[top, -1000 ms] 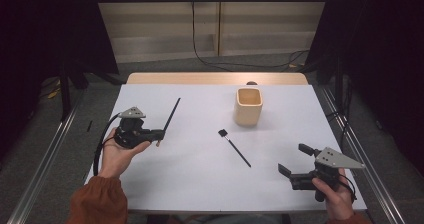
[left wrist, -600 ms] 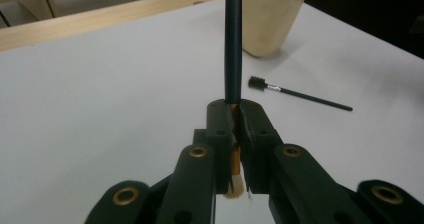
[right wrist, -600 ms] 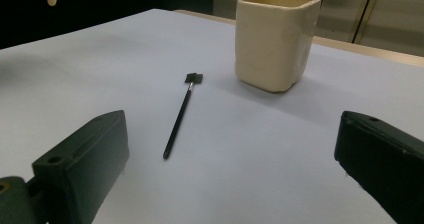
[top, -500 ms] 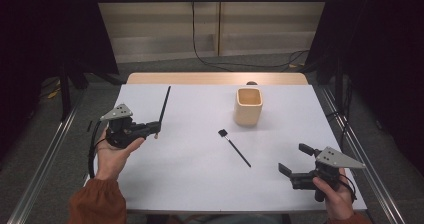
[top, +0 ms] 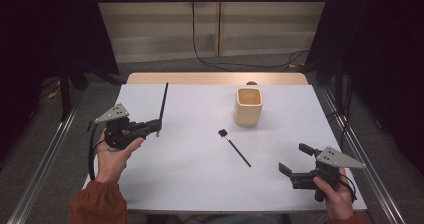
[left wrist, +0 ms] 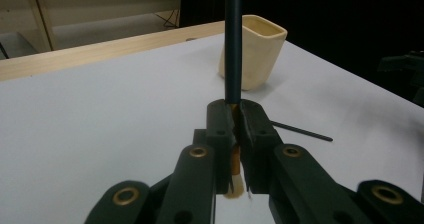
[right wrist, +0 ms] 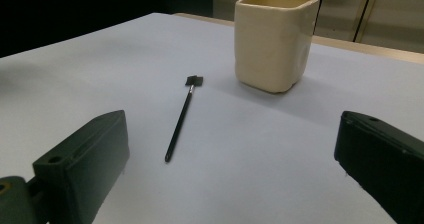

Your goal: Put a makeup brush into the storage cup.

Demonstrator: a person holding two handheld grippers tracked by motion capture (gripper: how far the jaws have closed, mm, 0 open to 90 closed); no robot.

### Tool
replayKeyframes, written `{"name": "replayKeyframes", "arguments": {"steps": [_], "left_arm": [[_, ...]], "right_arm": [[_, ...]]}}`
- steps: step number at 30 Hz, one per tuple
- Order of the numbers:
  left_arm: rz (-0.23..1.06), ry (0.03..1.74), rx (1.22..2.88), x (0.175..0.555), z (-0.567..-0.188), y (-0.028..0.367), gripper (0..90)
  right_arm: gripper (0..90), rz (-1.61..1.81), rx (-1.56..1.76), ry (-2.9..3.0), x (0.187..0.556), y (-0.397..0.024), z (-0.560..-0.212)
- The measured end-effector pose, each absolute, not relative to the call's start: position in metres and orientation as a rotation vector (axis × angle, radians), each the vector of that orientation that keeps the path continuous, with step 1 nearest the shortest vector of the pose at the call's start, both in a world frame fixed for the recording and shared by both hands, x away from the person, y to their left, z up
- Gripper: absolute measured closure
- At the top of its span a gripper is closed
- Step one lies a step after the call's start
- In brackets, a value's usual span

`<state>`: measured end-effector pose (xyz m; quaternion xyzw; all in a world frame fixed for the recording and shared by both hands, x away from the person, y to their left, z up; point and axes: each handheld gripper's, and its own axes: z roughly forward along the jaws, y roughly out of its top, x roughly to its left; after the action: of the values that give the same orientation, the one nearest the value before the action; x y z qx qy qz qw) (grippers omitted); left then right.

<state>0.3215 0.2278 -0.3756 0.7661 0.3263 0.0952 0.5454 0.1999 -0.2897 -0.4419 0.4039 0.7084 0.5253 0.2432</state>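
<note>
My left gripper [top: 152, 129] is shut on a long dark brush [top: 162, 106], held above the table's left side with its handle rising away from me. In the left gripper view the jaws clamp the brush [left wrist: 233, 44] near its gold ferrule, the pale bristle tip hanging below. A second, smaller black brush [top: 235, 147] lies flat in the middle of the table, its square head toward the cup. A cream square cup [top: 248, 105] stands upright behind it. My right gripper [top: 295, 160] is open low at the front right, facing the small brush [right wrist: 181, 119] and the cup [right wrist: 275, 39].
The white table top [top: 200, 184] has a wooden strip along its far edge [top: 215, 78]. Metal rails run along both sides. Cables lie on the floor behind the table.
My left gripper has lifted and drawn left with the long brush, whose handle has swung more upright. The right gripper has stayed put.
</note>
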Motion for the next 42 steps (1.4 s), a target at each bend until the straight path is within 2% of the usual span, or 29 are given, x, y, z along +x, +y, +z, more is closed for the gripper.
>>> {"name": "replayKeyframes", "arguments": {"steps": [20, 42], "left_arm": [[0.150, 0.652, 1.865, 0.311, -0.373, 0.188, 84.3], [0.046, 0.611, 1.909, 0.308, -0.368, 0.153, 84.3]], "right_arm": [[0.3, 1.439, 1.094, 1.939, 0.200, -0.289, -0.442], [0.2, 1.444, 1.085, 1.939, 0.199, -0.288, -0.441]]}}
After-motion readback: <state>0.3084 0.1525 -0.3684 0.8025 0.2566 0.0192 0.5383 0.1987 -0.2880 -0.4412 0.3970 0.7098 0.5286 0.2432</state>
